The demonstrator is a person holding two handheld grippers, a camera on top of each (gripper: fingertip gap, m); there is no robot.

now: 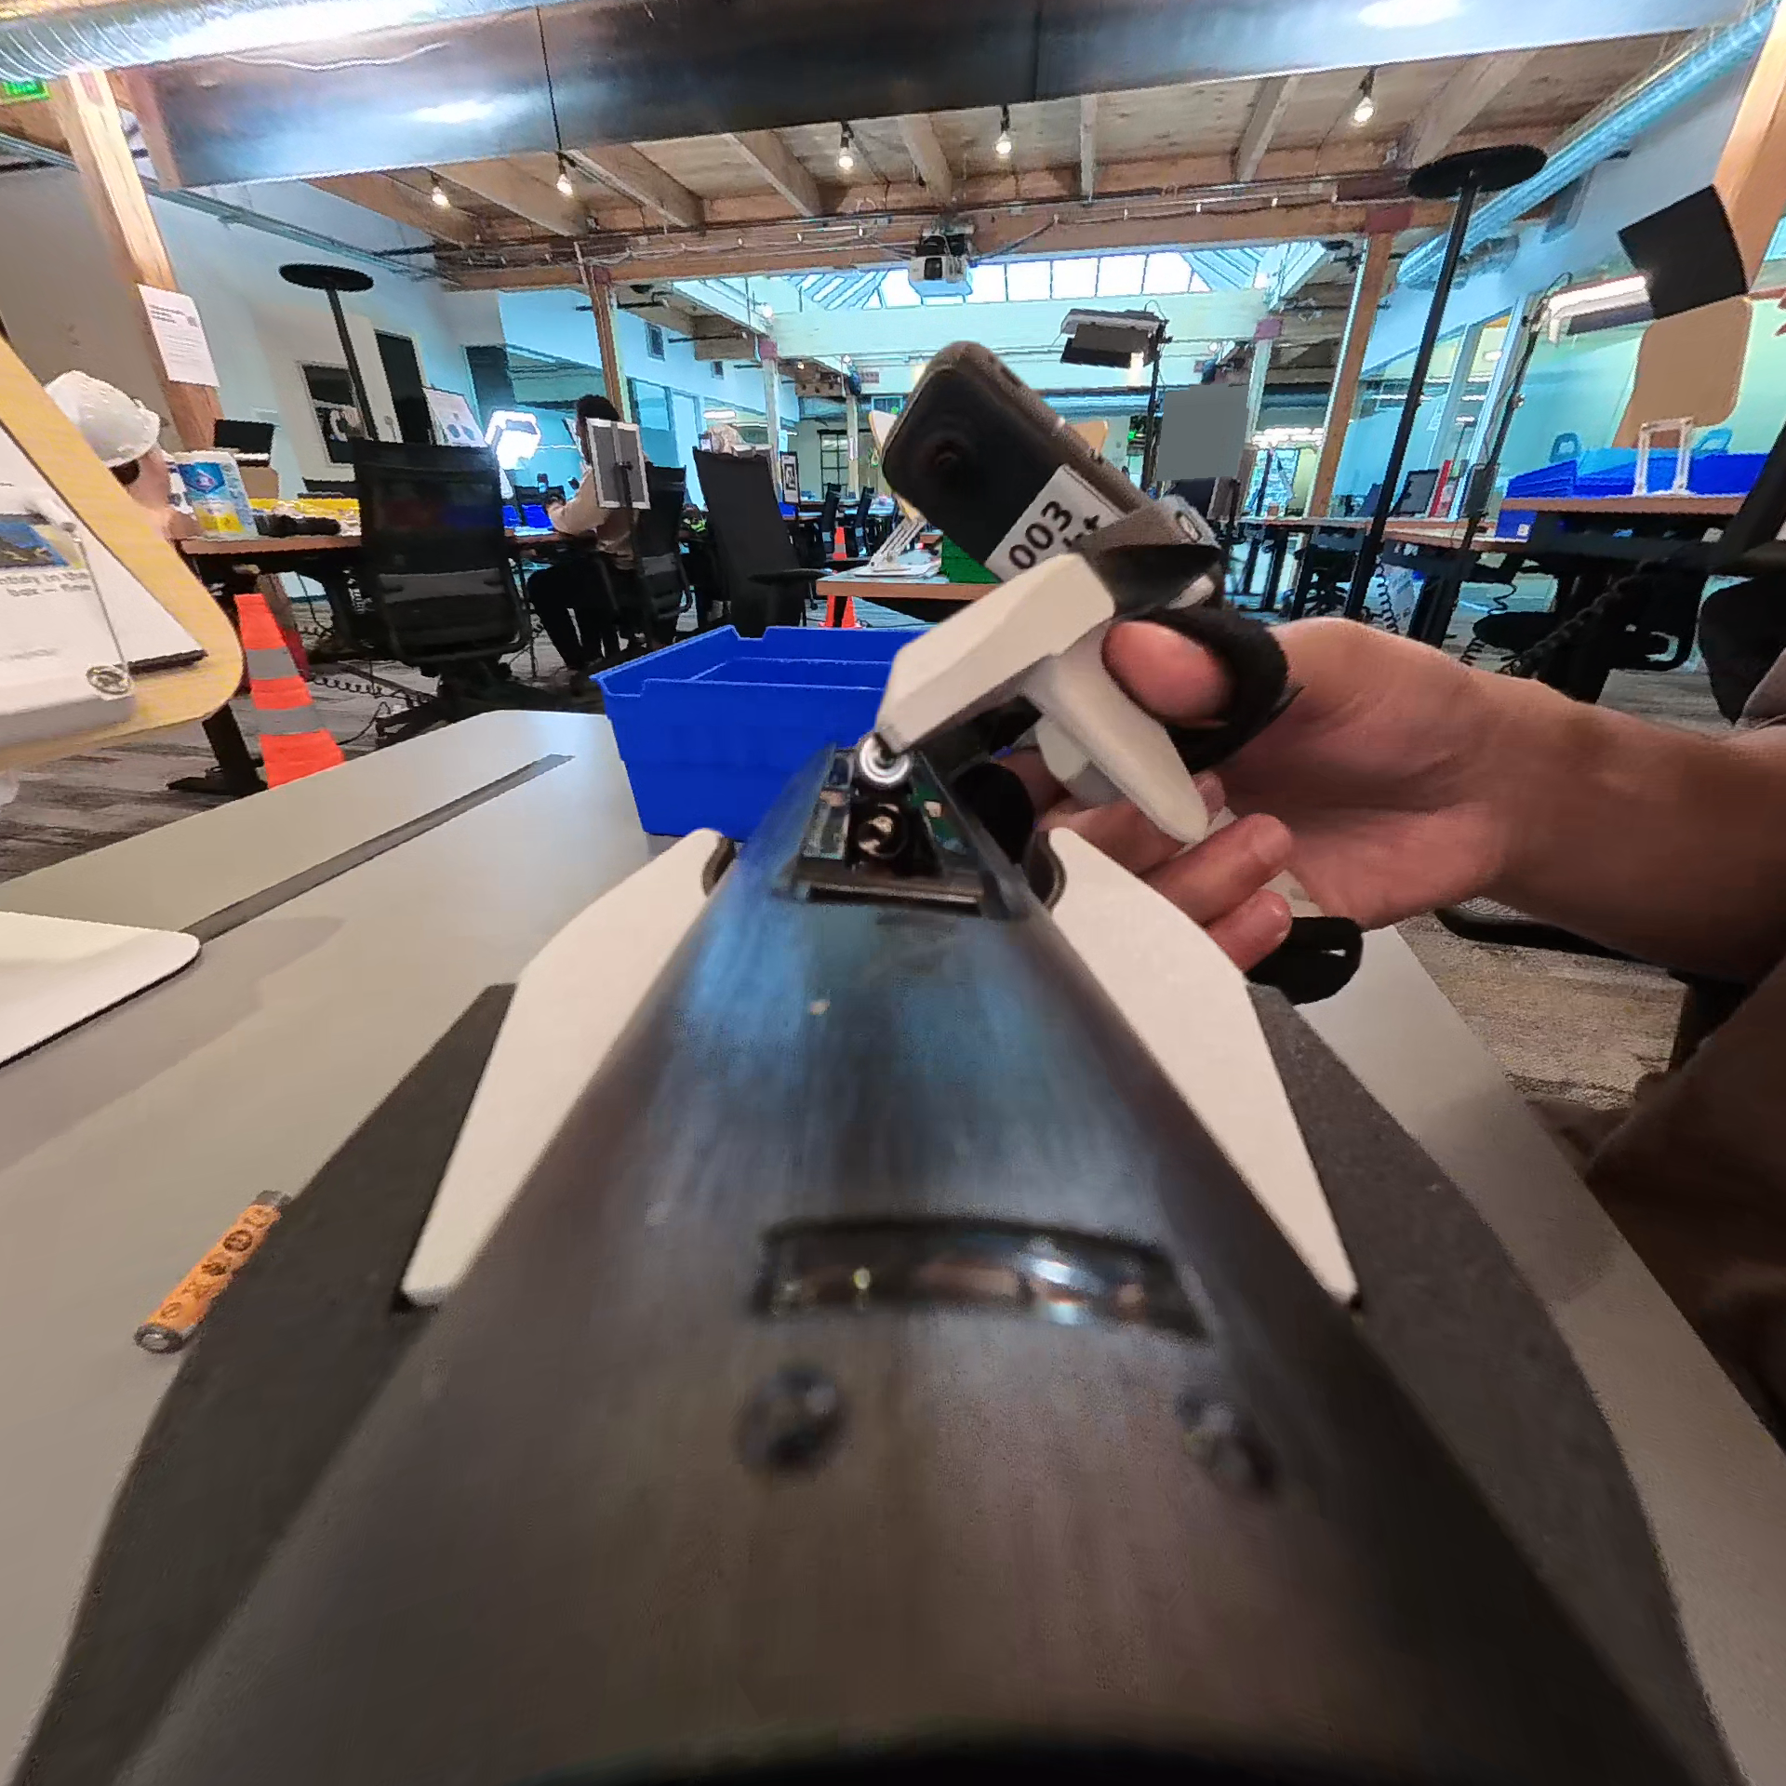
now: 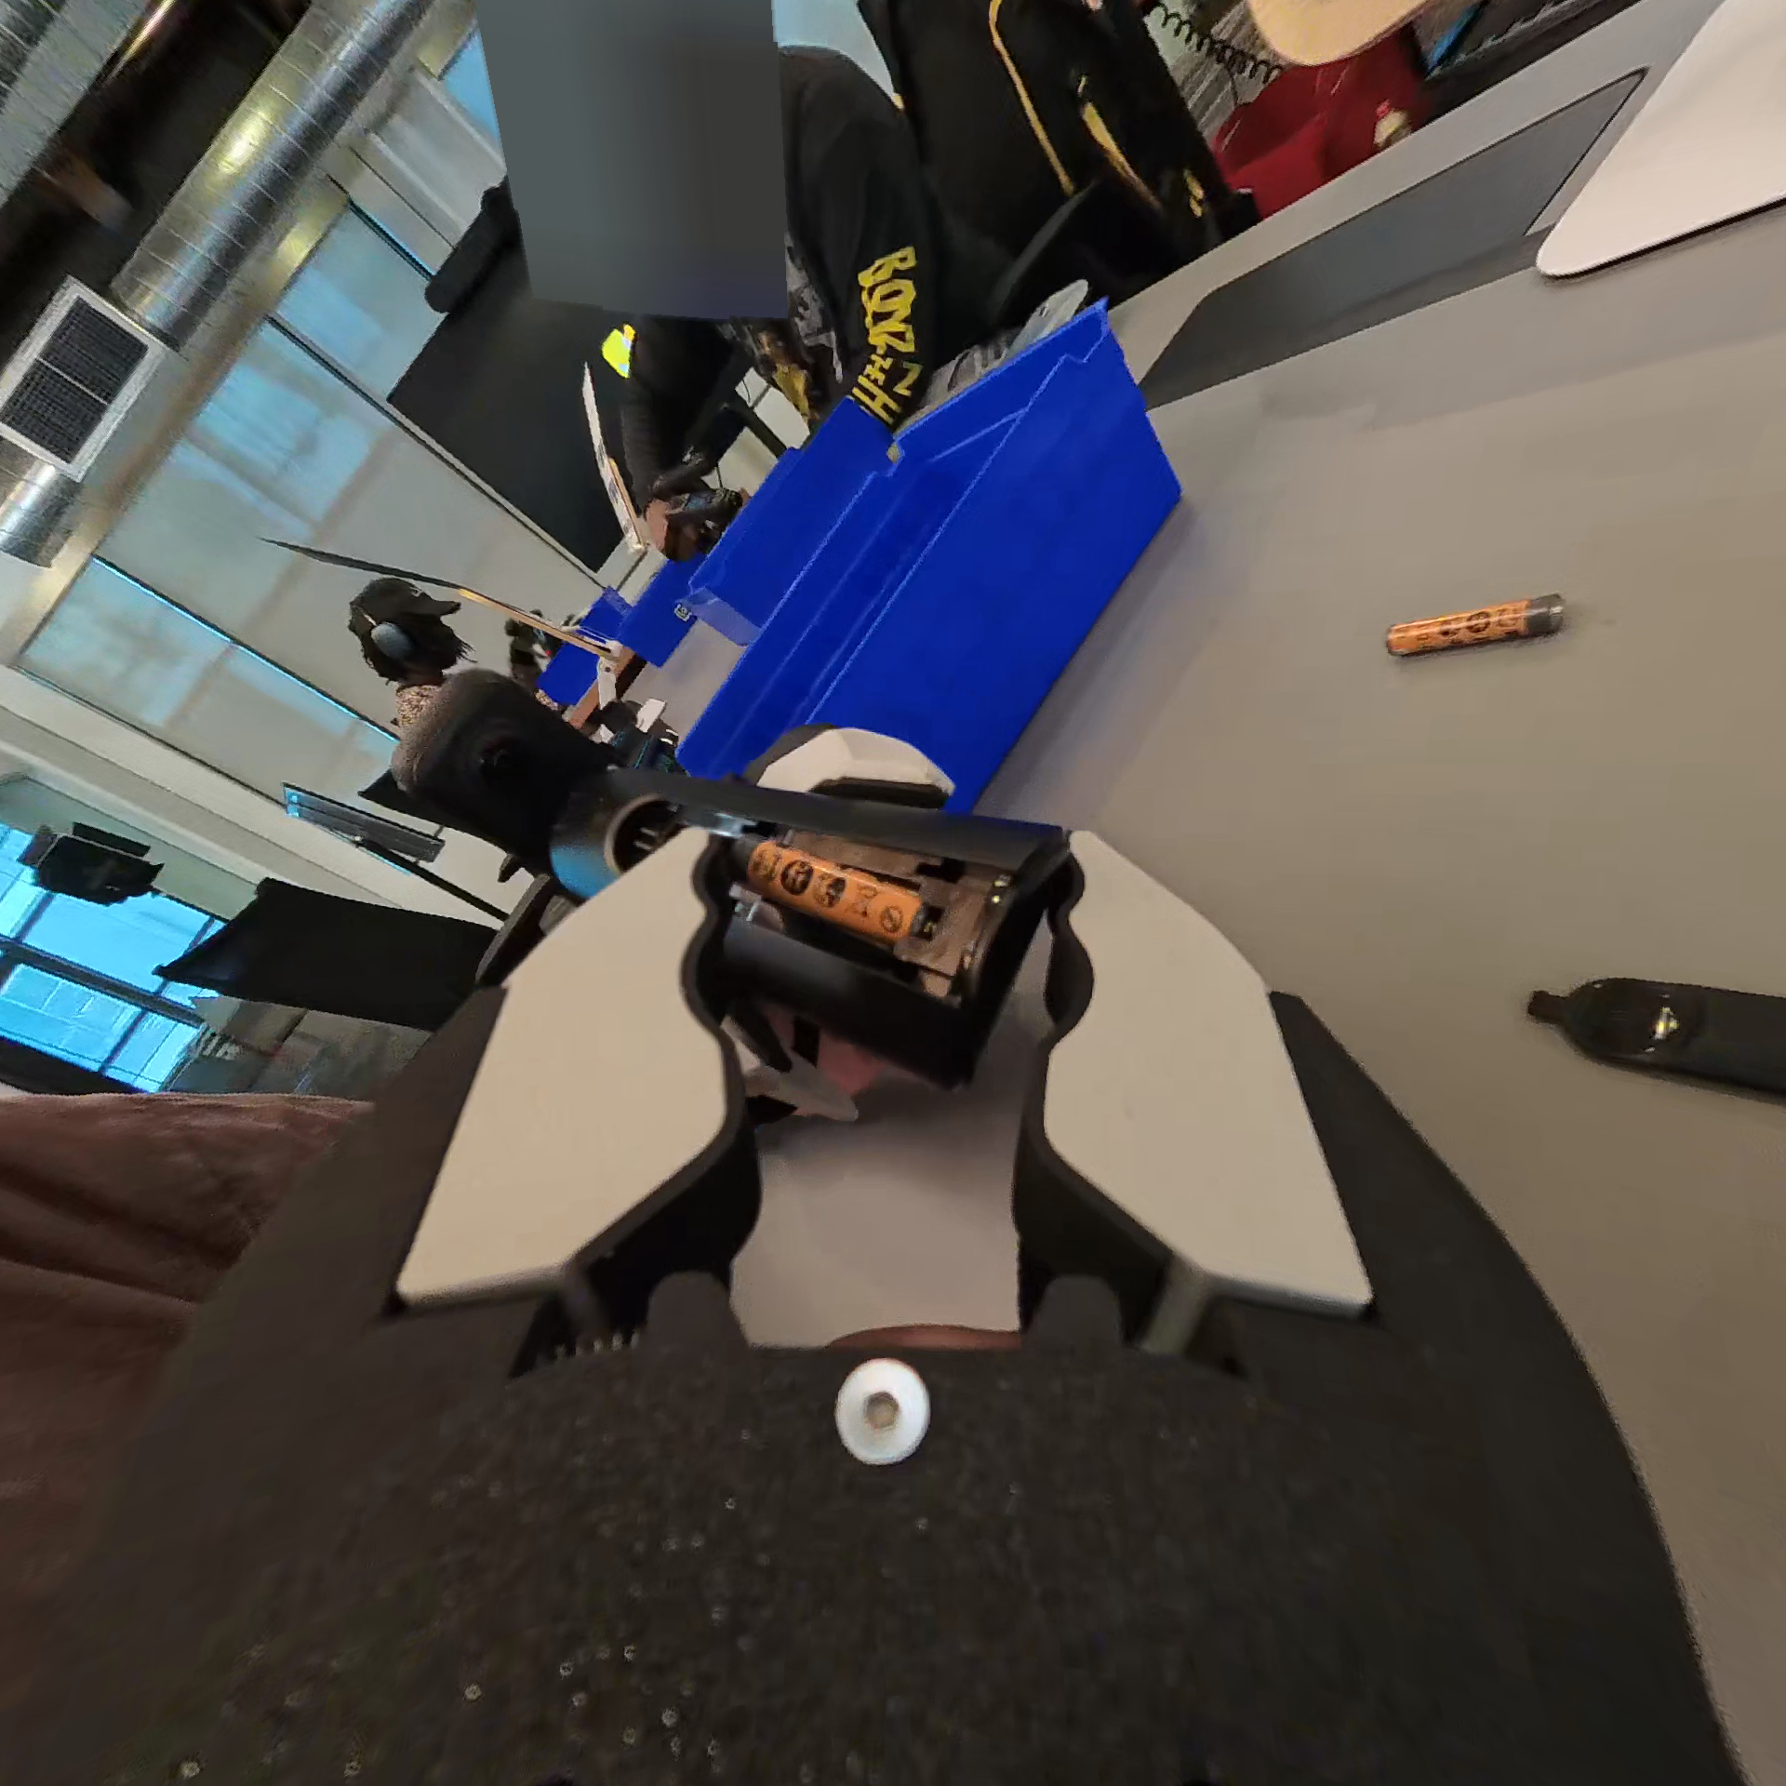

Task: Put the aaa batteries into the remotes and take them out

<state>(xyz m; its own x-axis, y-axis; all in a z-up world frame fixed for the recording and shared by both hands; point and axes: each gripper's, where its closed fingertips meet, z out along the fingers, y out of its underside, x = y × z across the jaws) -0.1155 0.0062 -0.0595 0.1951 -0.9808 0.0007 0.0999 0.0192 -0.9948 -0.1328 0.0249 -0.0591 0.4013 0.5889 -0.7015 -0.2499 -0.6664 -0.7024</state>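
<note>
Where the left tongs (image 1: 884, 870) clamp the black remote (image 1: 870, 1111) at lower centre, held above the grey table (image 1: 338, 1015); right tongs (image 2: 884, 918) spread narrowly around its open bay, battery (image 2: 836, 894) seated inside; second battery (image 2: 1474, 626) lying far right; blue bin (image 2: 966, 599) beyond.

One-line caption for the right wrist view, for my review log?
Right gripper poised over the remote's open compartment holding one orange battery; spare battery and black cover lie on the table.
</note>
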